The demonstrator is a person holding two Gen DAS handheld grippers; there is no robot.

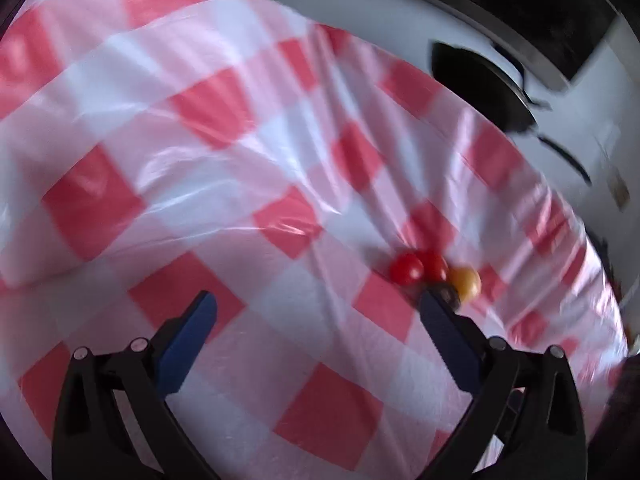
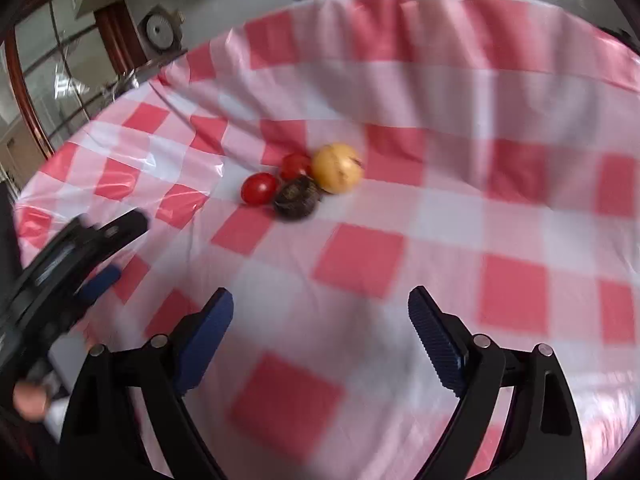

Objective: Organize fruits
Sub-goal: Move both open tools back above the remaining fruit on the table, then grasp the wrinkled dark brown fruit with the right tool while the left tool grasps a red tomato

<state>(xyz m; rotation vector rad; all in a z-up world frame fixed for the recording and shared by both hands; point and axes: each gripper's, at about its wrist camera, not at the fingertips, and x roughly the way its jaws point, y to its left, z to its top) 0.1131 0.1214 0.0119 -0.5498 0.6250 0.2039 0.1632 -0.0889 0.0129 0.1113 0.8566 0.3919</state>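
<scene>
four small fruits are seen bunched together on a counter covered by a red-and-white checked cloth (image 2: 360,256). the yellow fruit (image 2: 337,167) is taken as the landmark. a red tomato (image 2: 295,165) lies touching it on its left side in the right wrist view, and a second red tomato (image 2: 259,188) sits further left of it, just beside the first. a dark wrinkled fruit (image 2: 297,198) rests in front of the yellow fruit and to its left, pressed against it and against the tomatoes.

the right tongs (image 2: 320,312) are held with their blue pads wide apart and nothing between them, well short of the yellow fruit, on the near side of it. the left tongs (image 1: 316,308) are likewise spread wide and hold nothing; in the left wrist view the yellow fruit (image 1: 465,281) is seen just beyond their right pad tip, with the dark fruit partly hidden behind that tip. both views are blurred. the left tongs also show at the left edge of the right wrist view, well to the left of the yellow fruit.
</scene>
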